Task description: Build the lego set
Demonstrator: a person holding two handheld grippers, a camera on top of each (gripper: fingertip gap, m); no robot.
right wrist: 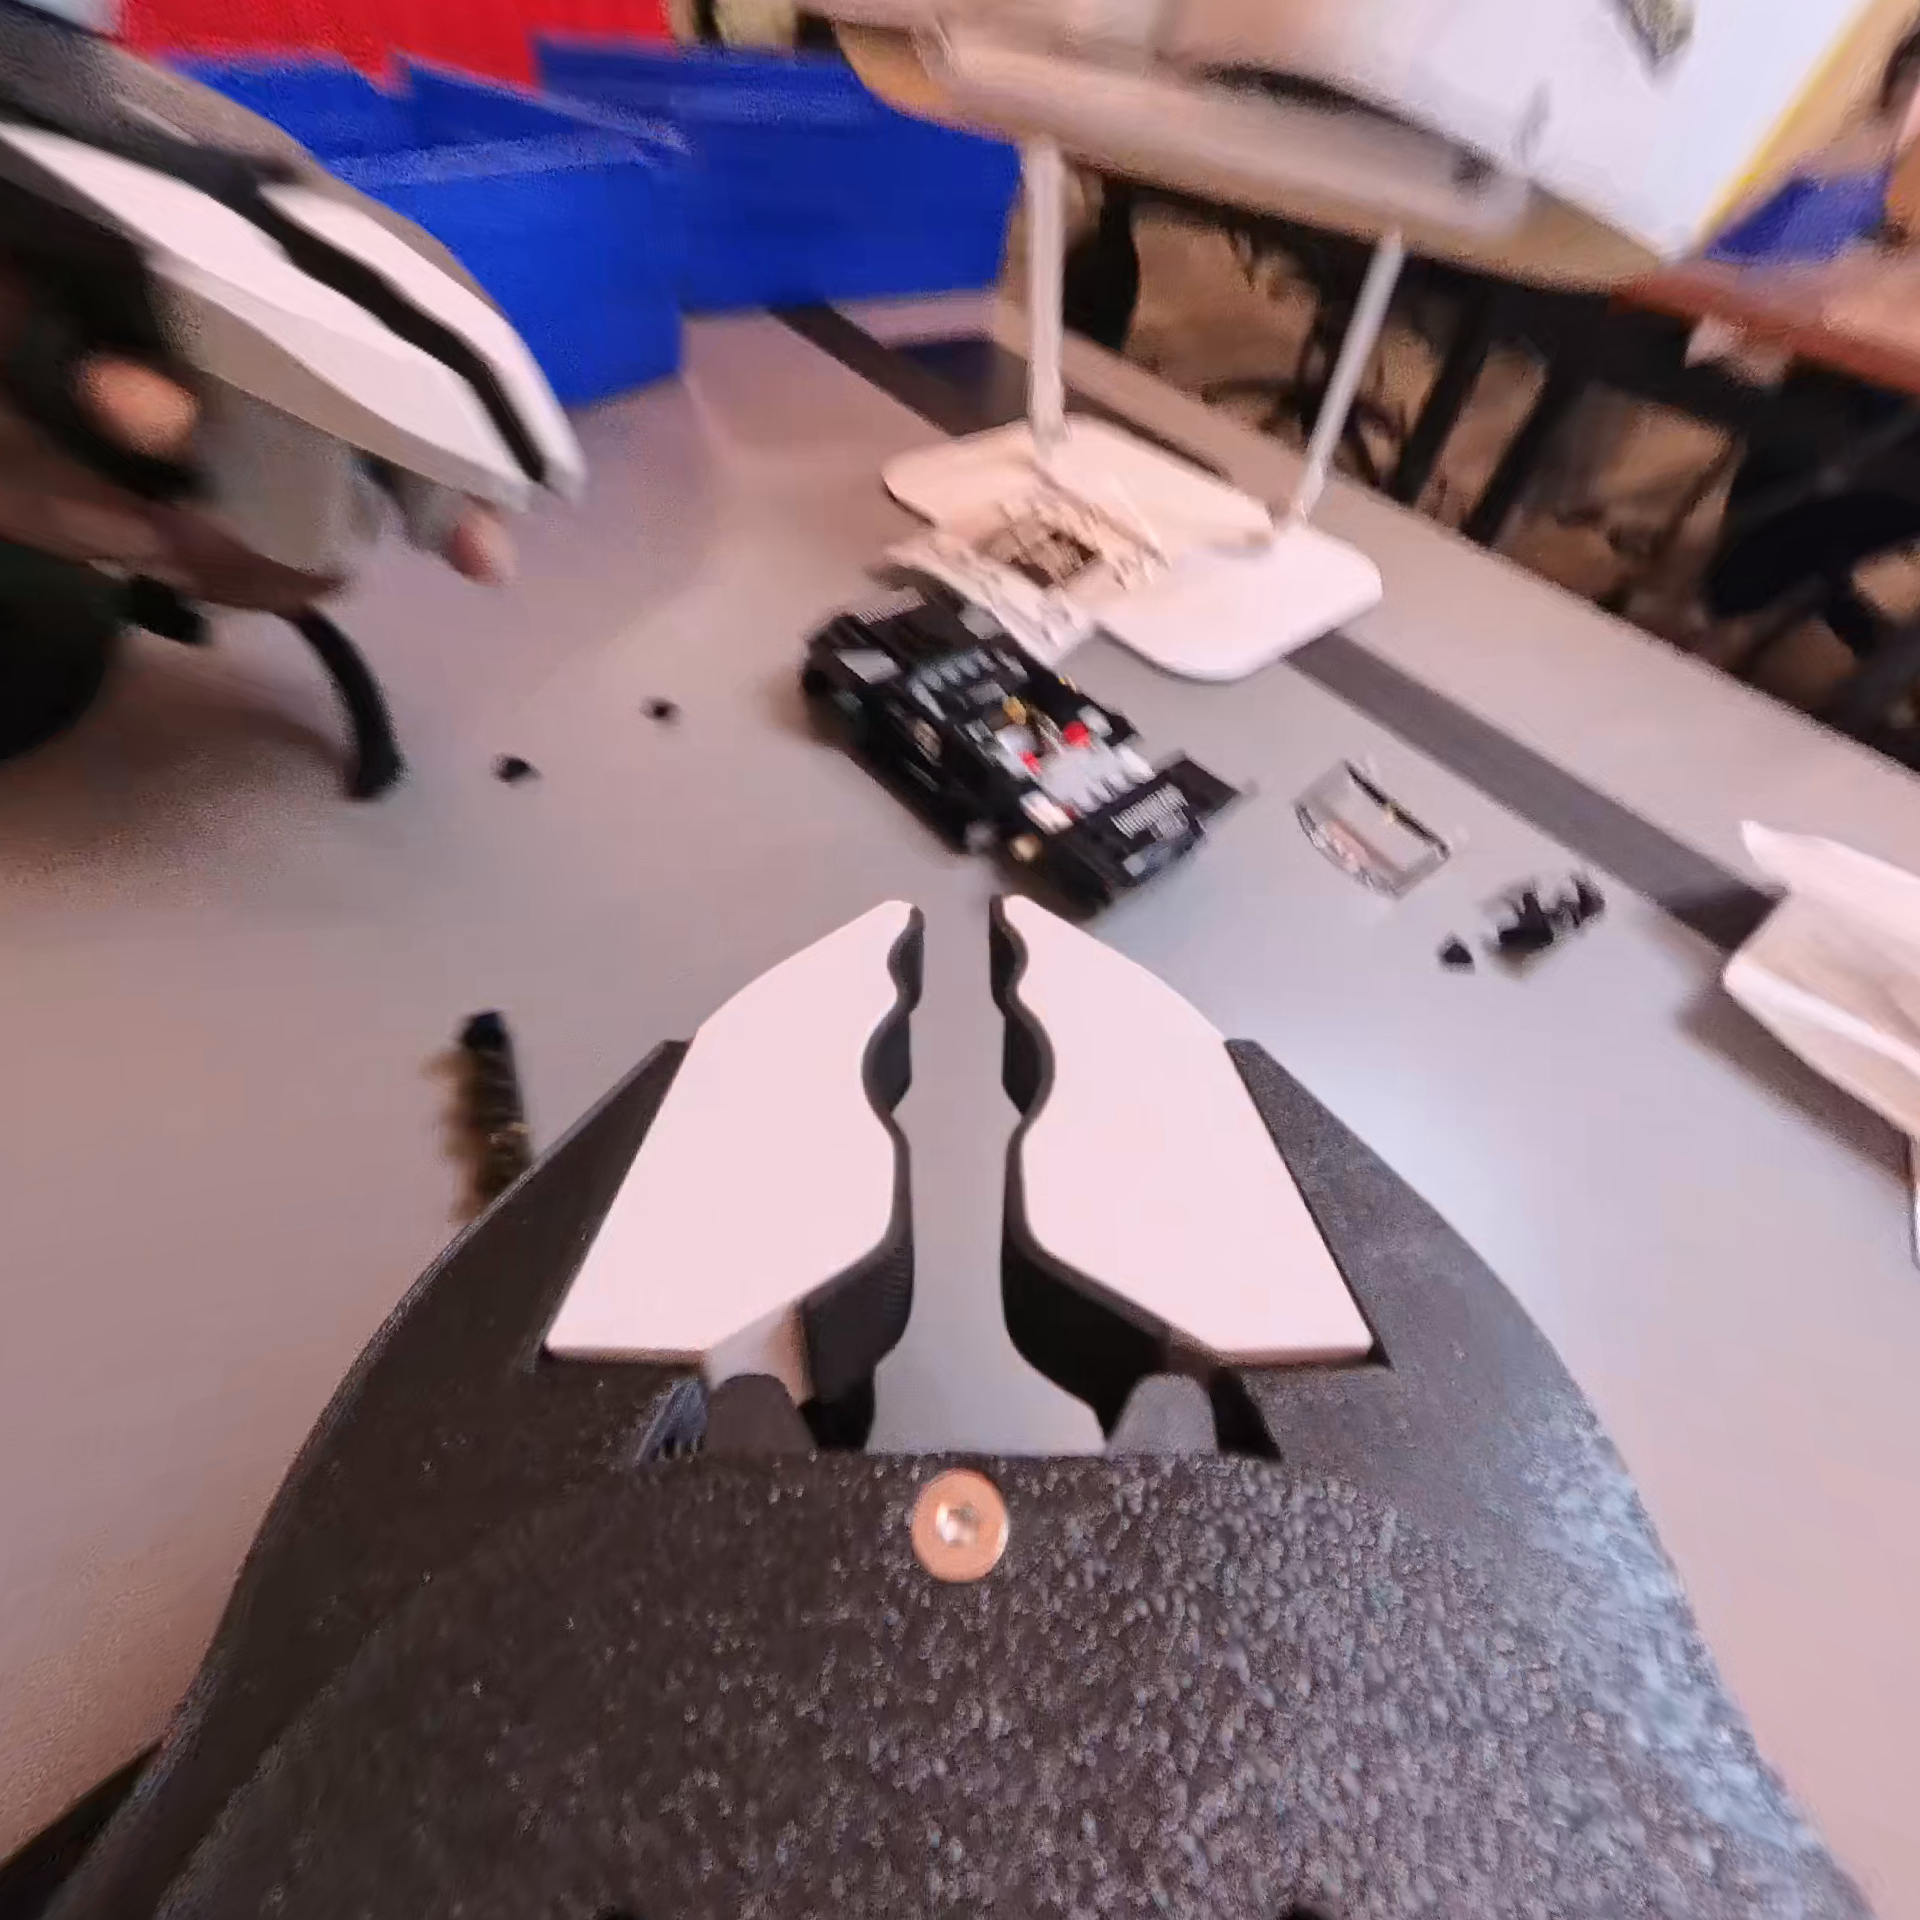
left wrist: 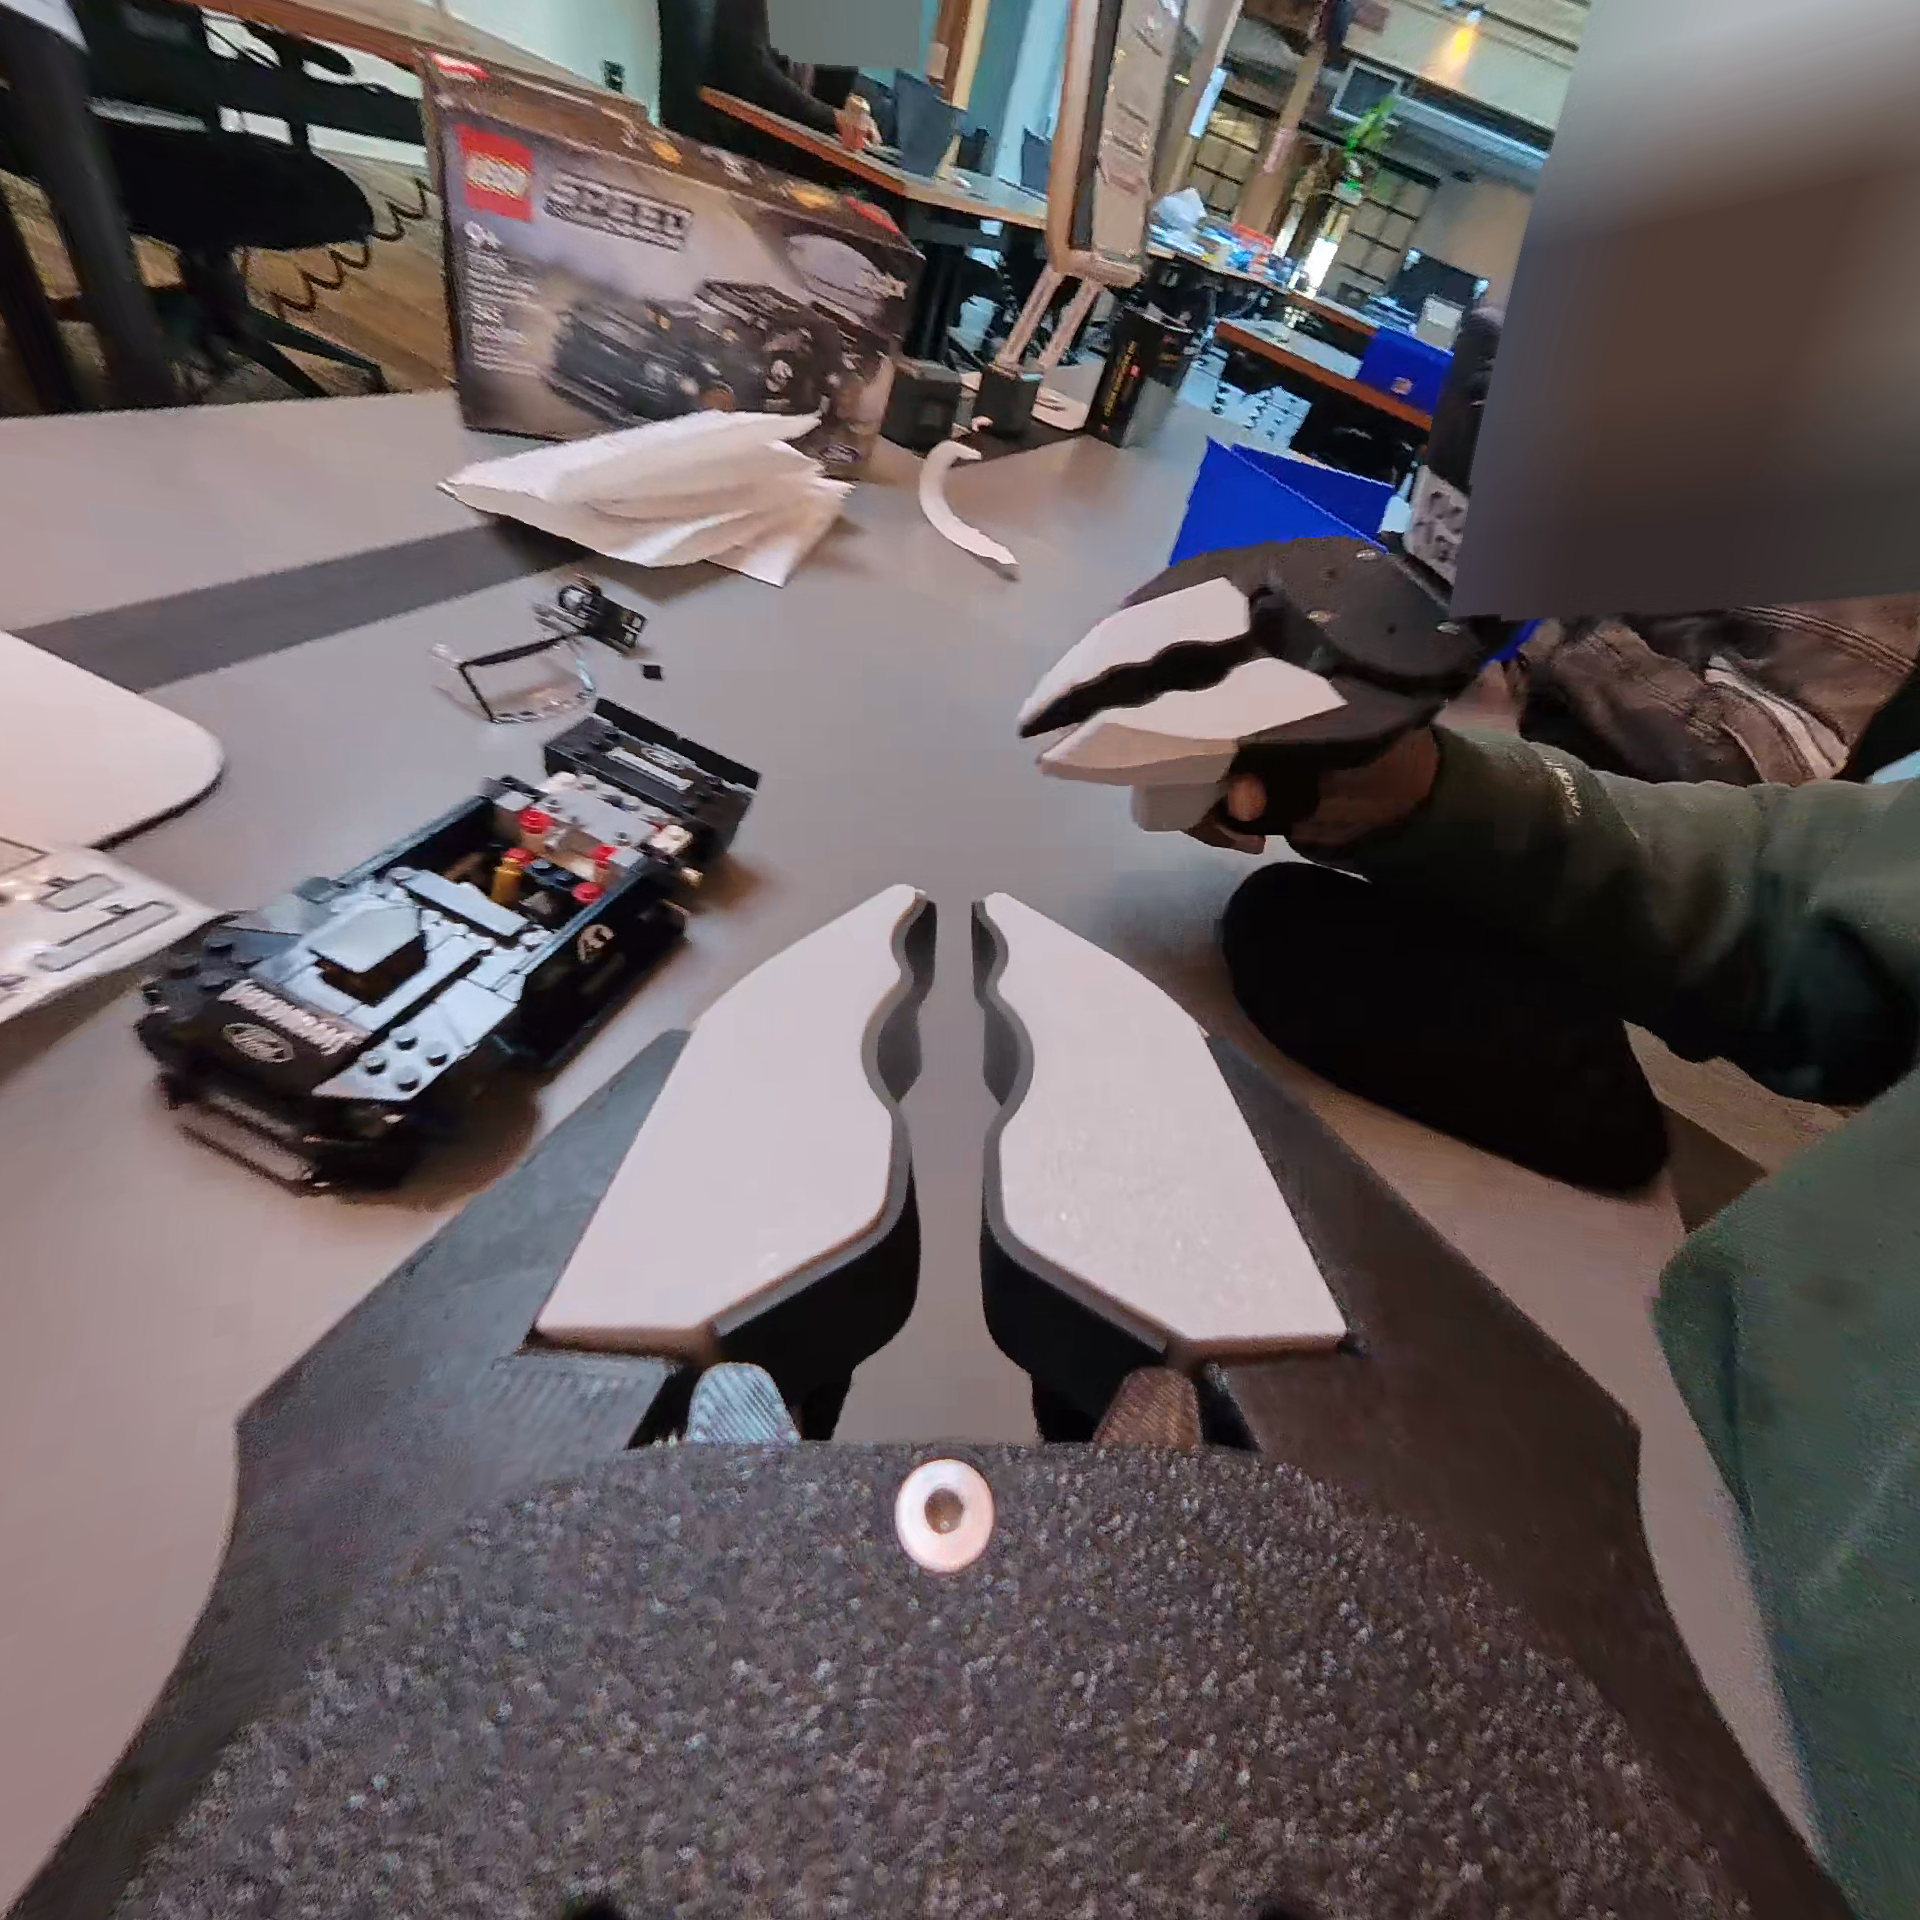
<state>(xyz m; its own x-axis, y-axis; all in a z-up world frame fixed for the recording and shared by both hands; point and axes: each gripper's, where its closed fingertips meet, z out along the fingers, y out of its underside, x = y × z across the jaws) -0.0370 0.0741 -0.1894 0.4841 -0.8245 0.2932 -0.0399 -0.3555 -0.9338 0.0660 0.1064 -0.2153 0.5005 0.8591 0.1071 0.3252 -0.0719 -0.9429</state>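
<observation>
So the half-built black lego car (left wrist: 436, 966) is sitting on the grey table (left wrist: 883, 727), off to the left of the left tongs (left wrist: 951, 909) and not touching them. Those tongs hover above the table with a narrow gap between the tips, nothing in them. The right tongs (right wrist: 956, 914) are the same story: slightly apart, empty, pointing toward the car from the other side (that view is pretty blurry, so small bits are hard to make out). A clear windshield piece (left wrist: 520, 681) and a small black piece (left wrist: 597, 613) lie just beyond the car. Farther back there's a pile of white paper bags (left wrist: 665, 488) in front of the lego box (left wrist: 665, 281), which stands upright. A sticker sheet (left wrist: 73, 925) lies at the left edge near the car's nose. A few tiny black parts (right wrist: 514, 769) are scattered on the table too.
</observation>
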